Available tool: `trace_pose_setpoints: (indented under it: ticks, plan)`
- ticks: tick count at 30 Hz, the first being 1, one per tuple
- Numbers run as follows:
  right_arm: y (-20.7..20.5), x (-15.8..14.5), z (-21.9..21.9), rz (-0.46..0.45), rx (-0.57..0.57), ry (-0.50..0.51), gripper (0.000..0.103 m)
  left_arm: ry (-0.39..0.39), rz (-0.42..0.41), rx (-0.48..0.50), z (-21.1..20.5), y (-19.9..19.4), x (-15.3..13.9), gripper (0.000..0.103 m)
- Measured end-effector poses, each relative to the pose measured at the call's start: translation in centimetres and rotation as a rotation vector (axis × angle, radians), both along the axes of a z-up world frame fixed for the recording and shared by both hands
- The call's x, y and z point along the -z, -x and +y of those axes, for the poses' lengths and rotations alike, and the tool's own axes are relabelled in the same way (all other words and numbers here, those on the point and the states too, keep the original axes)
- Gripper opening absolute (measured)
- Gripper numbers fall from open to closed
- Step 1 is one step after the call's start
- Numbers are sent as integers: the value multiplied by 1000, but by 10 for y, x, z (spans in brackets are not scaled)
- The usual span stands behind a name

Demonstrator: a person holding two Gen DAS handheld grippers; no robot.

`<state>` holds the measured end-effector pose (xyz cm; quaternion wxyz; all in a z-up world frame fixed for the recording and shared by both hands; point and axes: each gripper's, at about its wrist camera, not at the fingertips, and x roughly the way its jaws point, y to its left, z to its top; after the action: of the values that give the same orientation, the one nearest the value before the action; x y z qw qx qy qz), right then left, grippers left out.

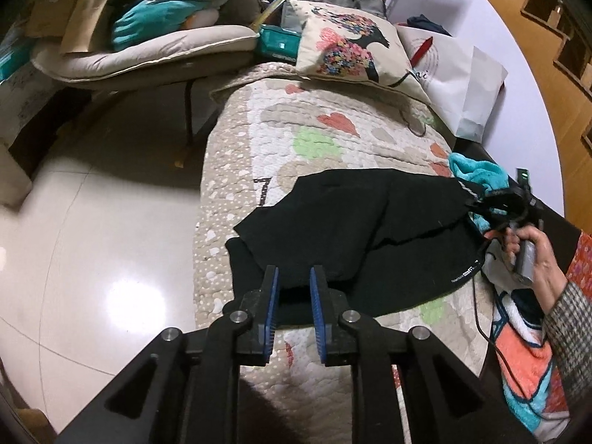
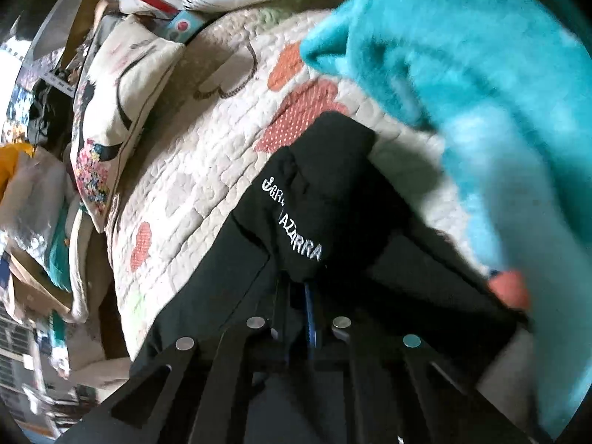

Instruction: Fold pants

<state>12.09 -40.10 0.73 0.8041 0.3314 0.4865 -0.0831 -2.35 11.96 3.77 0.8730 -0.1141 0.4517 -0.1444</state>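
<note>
Pants (image 1: pixel 351 229), one black pair, lie partly folded on the quilted heart-print cover (image 1: pixel 296 140) in the left wrist view, one layer doubled over another. The left gripper (image 1: pixel 294 277) hovers at the near edge of the fabric with its two blue-padded fingers (image 1: pixel 273 288) spread apart and nothing between them. At the far right end of the cloth the right gripper (image 1: pixel 477 203) bites the waistband corner, its handle held in the person's right hand (image 1: pixel 532 255). One printed pillow (image 1: pixel 351 44) sits at the head of the cover, one turquoise fleece (image 1: pixel 477 174) lies just behind the right gripper, and white paper bags (image 1: pixel 455 74) stand beyond the pillow. A cluttered chair cushion (image 1: pixel 148 51) is off to the left over the glossy floor (image 1: pixel 92 240).

In the right wrist view the pants (image 2: pixel 325 203) fill the centre, a fold bearing white lettering (image 2: pixel 296 229) bunched over the right gripper (image 2: pixel 303 296), whose fingers are pressed together on the cloth. The turquoise fleece (image 2: pixel 481 111) crowds the right side, touching the pants' edge. The pillow (image 2: pixel 111 129) lies on the cover (image 2: pixel 207 155) at left.
</note>
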Motion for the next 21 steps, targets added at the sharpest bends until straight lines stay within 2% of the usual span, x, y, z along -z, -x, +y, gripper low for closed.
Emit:
trace_pose_setpoints:
  ticks: [7, 10, 12, 14, 15, 16, 18, 19, 21]
  plan:
    - [63, -40, -2, -15, -7, 44, 6, -2, -20, -26, 9, 19, -13, 16]
    - [77, -32, -10, 47, 1, 54, 8, 2, -27, -48, 17, 24, -18, 16]
    - [81, -20, -14, 122, 17, 59, 9, 1, -31, -68, 22, 29, -21, 16]
    - [87, -15, -15, 174, 47, 98, 13, -5, -41, -87, 27, 34, -24, 20]
    - [90, -16, -14, 170, 52, 107, 18, -6, -46, -96, 29, 36, -25, 26]
    - [93, -21, -10, 160, 47, 126, 27, -6, -51, -108, 33, 38, -25, 28]
    - [96, -36, 10, 119, -1, 199, 41, -1, -49, -126, 39, 39, -23, 30]
    - [96, -40, 22, 94, -41, 212, 42, 5, -46, -134, 42, 39, -22, 30]
    - [90, -50, 64, 24, -218, 198, 42, 19, -40, -148, 46, 39, -19, 30]
